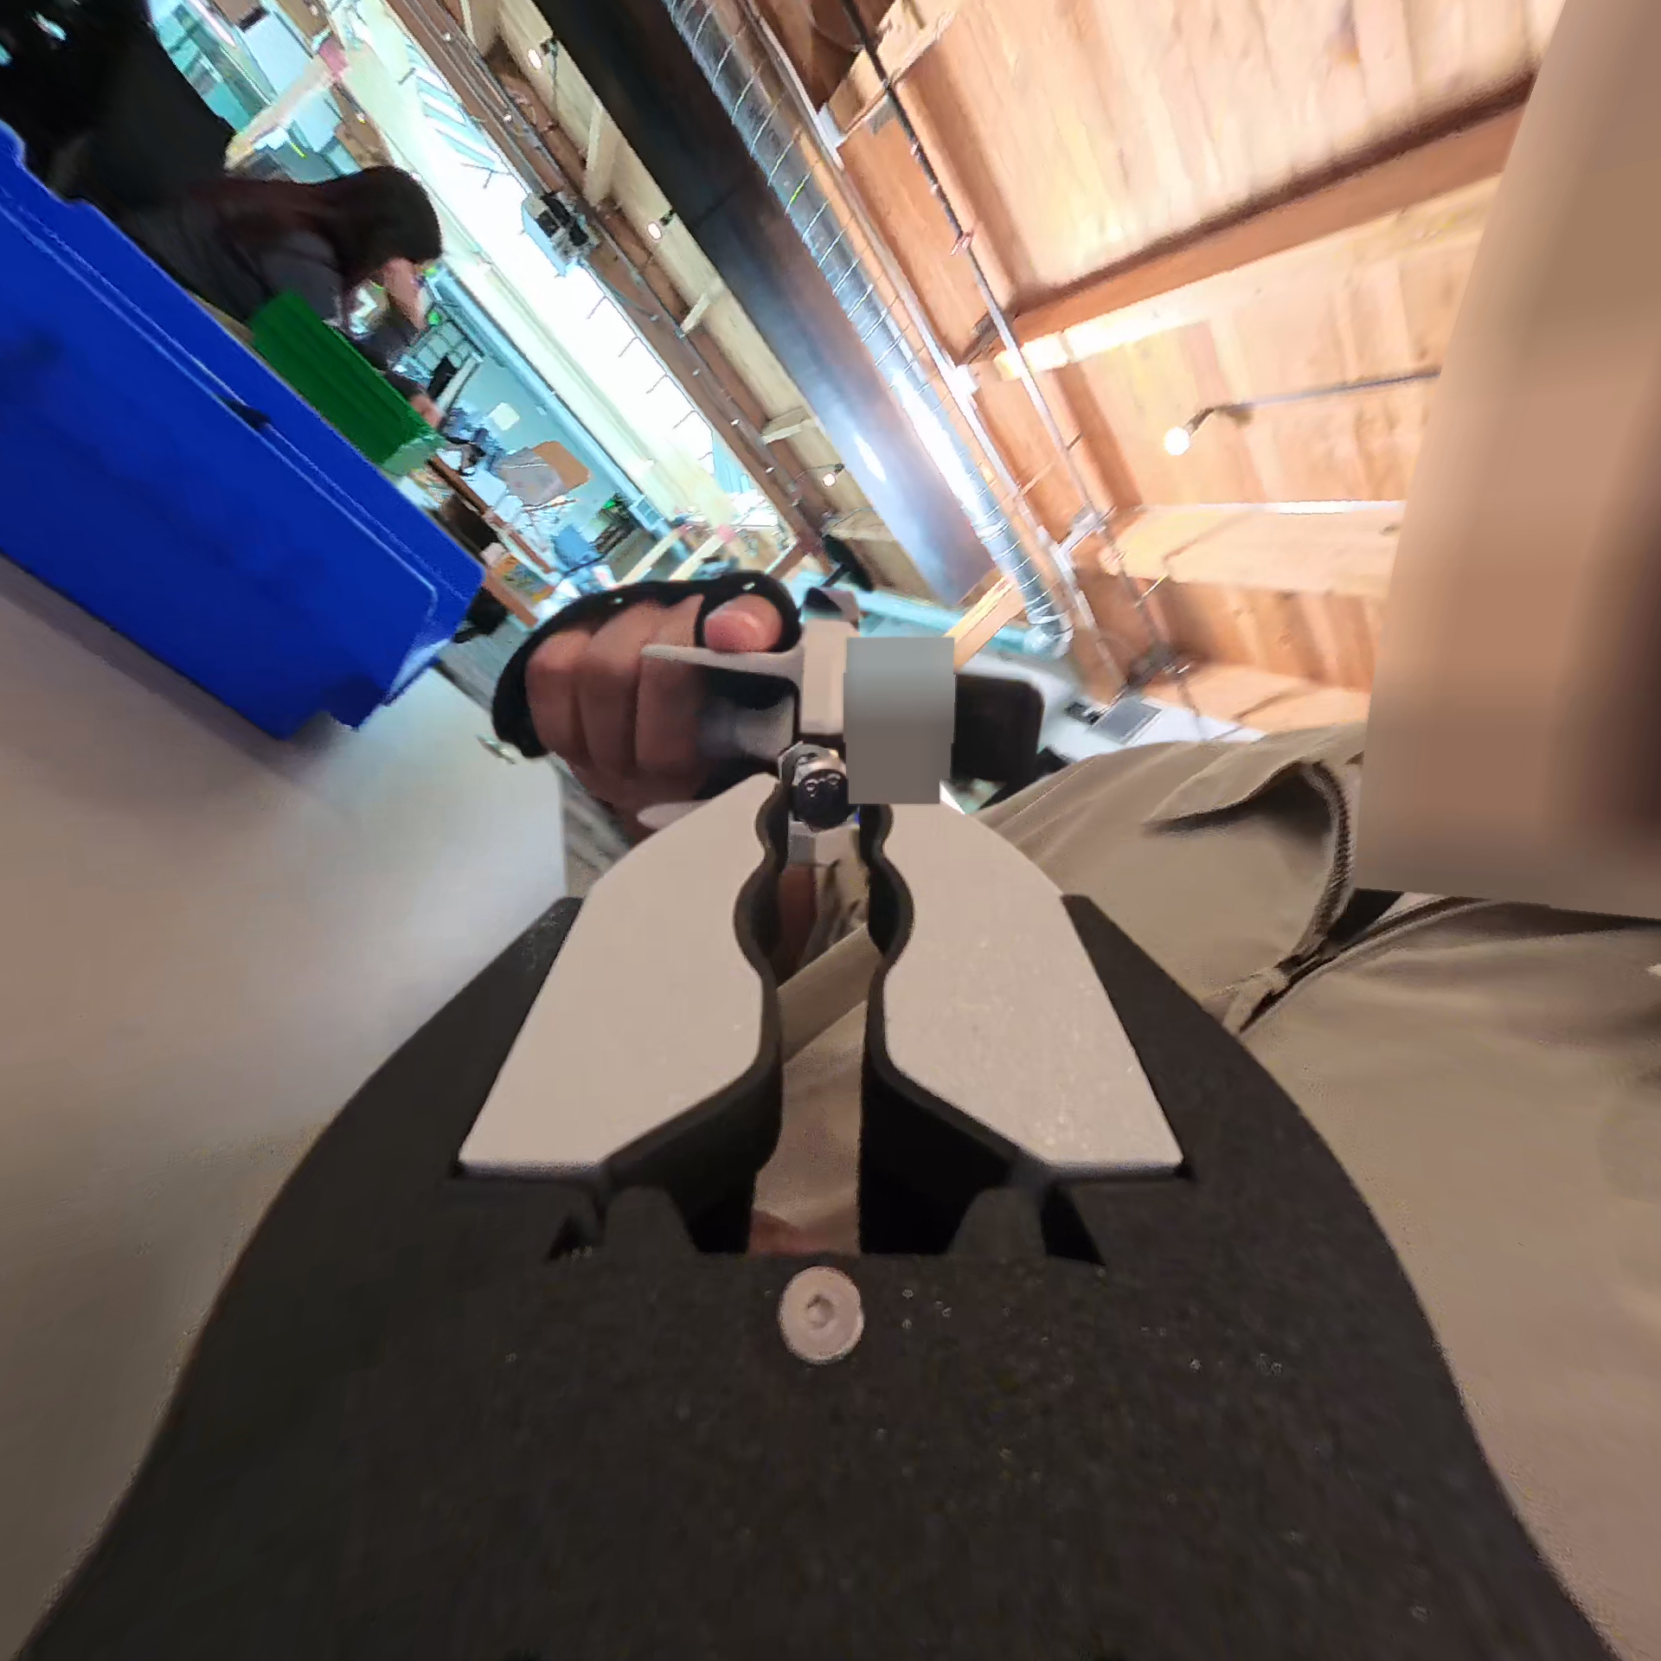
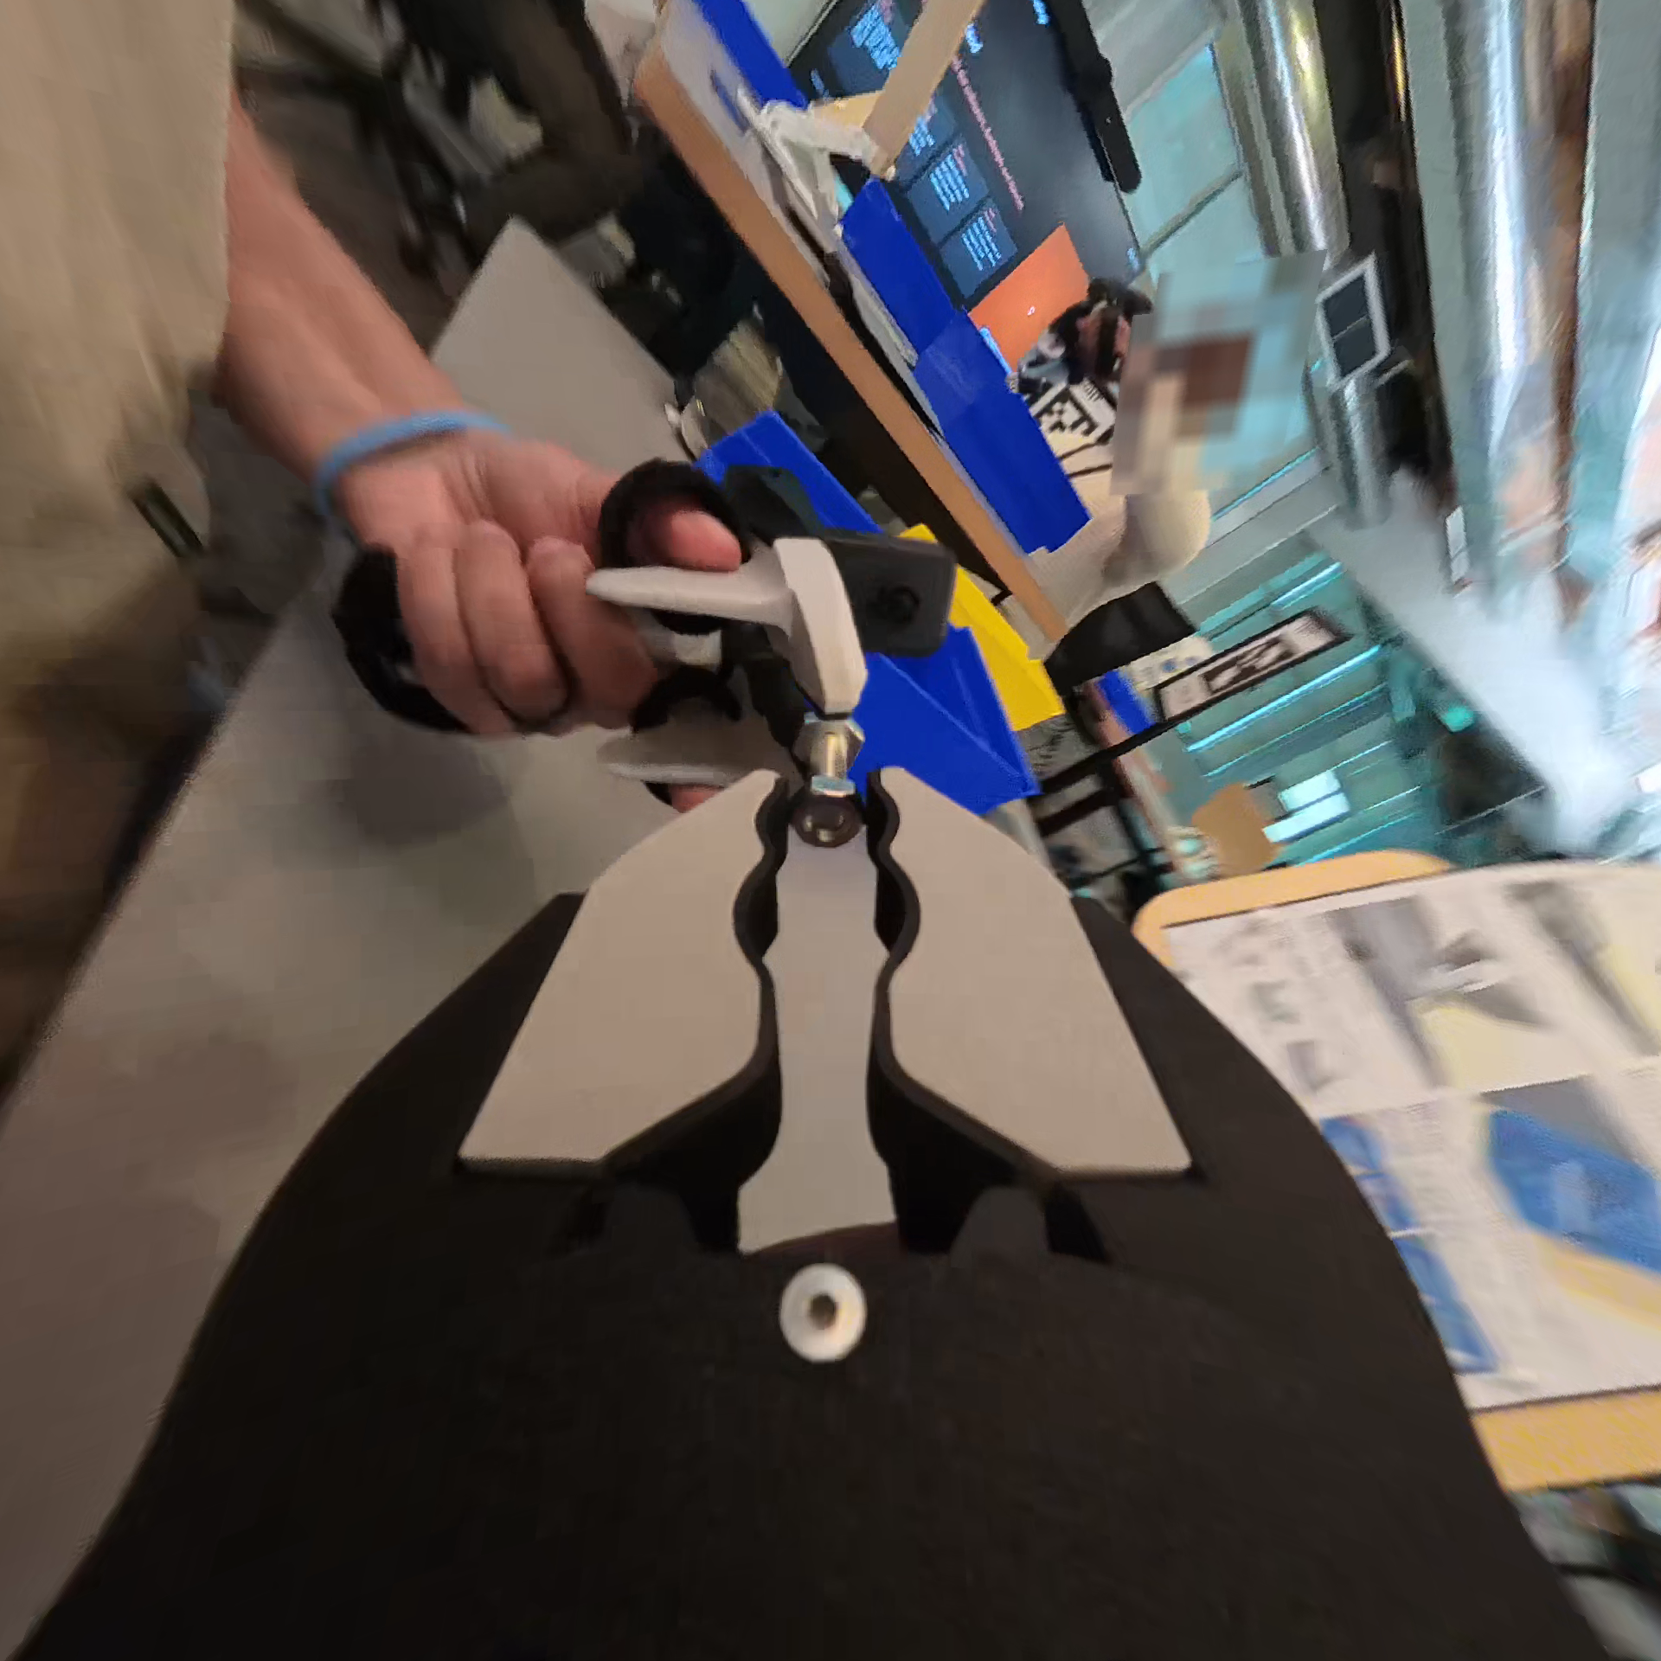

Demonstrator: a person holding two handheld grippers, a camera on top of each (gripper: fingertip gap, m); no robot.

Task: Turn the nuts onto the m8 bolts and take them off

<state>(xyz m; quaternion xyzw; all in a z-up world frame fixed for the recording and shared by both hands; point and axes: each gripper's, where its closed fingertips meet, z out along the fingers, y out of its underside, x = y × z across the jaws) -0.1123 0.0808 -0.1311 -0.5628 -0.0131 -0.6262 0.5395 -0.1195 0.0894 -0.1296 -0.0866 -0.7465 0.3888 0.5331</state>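
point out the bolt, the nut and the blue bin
bolt [image 1: 816,795]: left wrist view, on its round dark head.
nut [image 2: 831,742]: right wrist view, on a side flat of the hex.
blue bin [image 1: 180,467]: left wrist view, on its outer side wall.

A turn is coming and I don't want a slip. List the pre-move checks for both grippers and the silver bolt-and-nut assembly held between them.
1. Left gripper shut on one end of the silver bolt-and-nut assembly: ok.
2. Right gripper shut on the opposite end: ok.
3. Silver hex nut engaged on the thread: ok.
4. Which end is the bolt head: cannot tell.
5. Assembly held up off the grey table: ok.
6. Nut run fully home: not ok, bare thread shows beyond it.
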